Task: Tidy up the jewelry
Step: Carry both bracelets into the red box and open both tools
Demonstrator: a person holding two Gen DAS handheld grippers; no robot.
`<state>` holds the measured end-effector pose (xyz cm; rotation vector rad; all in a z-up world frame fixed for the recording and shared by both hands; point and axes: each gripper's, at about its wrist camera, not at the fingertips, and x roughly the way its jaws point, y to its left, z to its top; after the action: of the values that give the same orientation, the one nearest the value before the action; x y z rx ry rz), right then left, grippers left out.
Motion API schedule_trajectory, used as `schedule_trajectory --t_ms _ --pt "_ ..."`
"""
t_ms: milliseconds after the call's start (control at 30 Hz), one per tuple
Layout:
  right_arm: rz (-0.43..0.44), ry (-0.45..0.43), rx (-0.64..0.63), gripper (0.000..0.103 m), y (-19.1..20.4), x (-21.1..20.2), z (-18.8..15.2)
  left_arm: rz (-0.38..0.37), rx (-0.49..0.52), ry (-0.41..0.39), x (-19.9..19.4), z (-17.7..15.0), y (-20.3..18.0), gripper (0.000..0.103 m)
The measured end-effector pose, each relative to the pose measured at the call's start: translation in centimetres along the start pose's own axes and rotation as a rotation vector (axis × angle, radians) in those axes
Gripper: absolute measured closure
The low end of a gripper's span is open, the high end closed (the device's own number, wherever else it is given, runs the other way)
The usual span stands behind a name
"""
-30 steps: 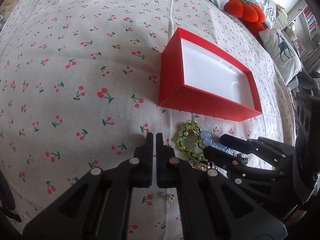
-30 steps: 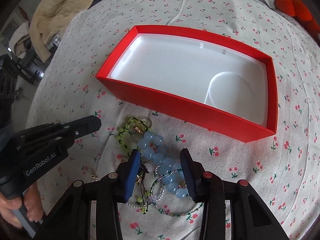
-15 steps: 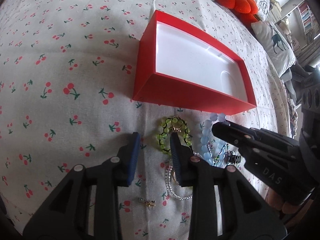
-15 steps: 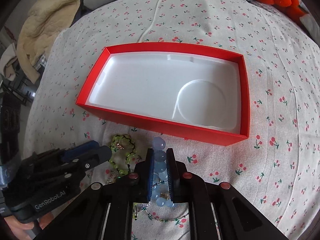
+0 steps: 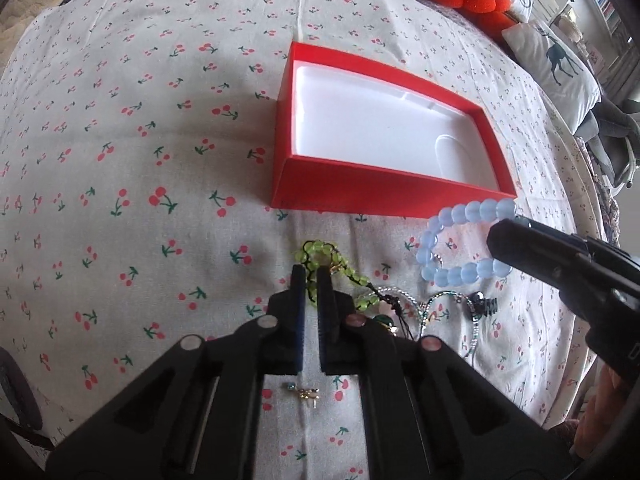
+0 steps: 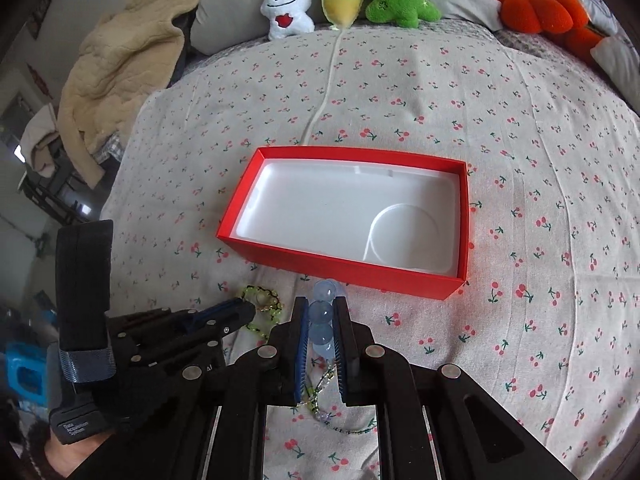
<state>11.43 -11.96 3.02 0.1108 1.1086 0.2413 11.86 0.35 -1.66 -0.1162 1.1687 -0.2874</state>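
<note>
Black plastic fills the near edge of both views. The left tool (image 5: 311,280) points steeply down at the bed, and its jaws are closing on the green bead bracelet (image 5: 332,266), whose dark cord runs between the fingers; the bracelet lies on the cherry-print bedspread (image 5: 120,140), so I judge this pick only begun. Just under that tool sits a small gold earring (image 5: 306,392), untouched. Beside the green beads lies a tangle of thin chains and a dark charm (image 5: 482,304), also waiting.

The right tool (image 6: 322,312), tilted down likewise, is clamped on the pale blue bead bracelet (image 6: 322,316). In the left wrist view that bracelet (image 5: 456,240) hangs as a loop from its tip, apparently clear of the bedspread and just short of the near wall of the red box (image 6: 344,268).

Farther on, the box's white liner is bare: nothing has been put away. So the task looks barely started, with every piece left to place. Plush toys (image 6: 348,0) line the far edge.
</note>
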Motion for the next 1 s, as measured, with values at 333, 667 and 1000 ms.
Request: schedule_trajectory --t_ms 333,667,1000 --pt "0.048 -0.104 0.006 0.091 0.5 -3.8 0.0 -0.092 0.038 -0.137 -5.3 0.3 -0.8 0.097" --pt "0.066 -0.228 0.064 0.091 -0.1 -6.3 1.5 -0.155 0.027 -0.271 -8.2 2.3 -2.5 0.097" --pt "0.072 -0.305 0.164 0.091 -2.9 -6.7 3.3 -0.240 0.006 -0.353 -8.5 5.2 -4.3 0.097"
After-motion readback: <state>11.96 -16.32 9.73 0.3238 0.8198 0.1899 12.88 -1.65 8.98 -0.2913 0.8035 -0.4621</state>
